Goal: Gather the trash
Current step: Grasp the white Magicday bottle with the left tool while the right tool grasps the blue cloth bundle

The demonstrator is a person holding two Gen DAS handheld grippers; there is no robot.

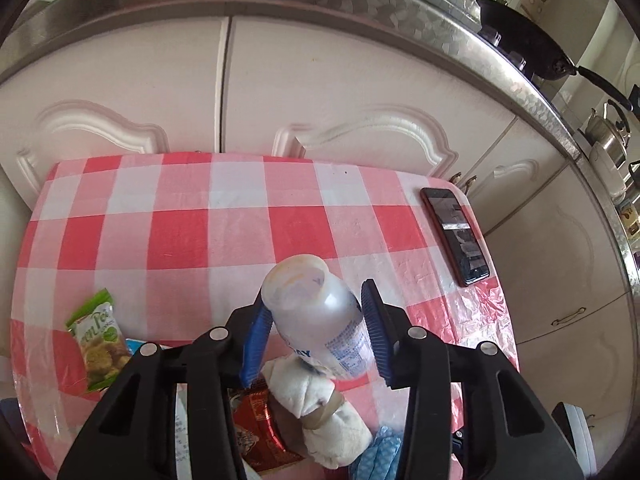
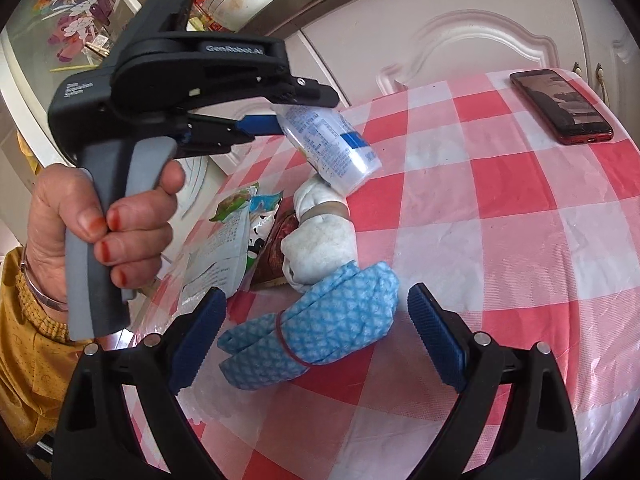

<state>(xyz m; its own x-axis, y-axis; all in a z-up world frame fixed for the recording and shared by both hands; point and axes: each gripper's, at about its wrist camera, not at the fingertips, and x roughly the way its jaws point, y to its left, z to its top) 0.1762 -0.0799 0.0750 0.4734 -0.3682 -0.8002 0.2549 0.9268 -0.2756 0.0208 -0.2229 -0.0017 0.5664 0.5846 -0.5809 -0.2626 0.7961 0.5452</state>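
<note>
The left claw (image 1: 316, 334) is pinching a white plastic bottle (image 1: 320, 316) between its blue pads, and the bottle is lifted off the counter (image 2: 500, 220), tilted, with its bottom end away from the claw. Under it, close to the near edge of the checkered counter, lie a white cloth roll (image 2: 320, 244), a blue cloth bundle (image 2: 320, 332) tied with a band, and some snack wrappers (image 2: 232, 240). The right claw (image 2: 316, 340) is spread wide on both sides of the blue bundle, with a gap to each pad. A phone (image 2: 560, 106) lies near the far right corner.
</note>
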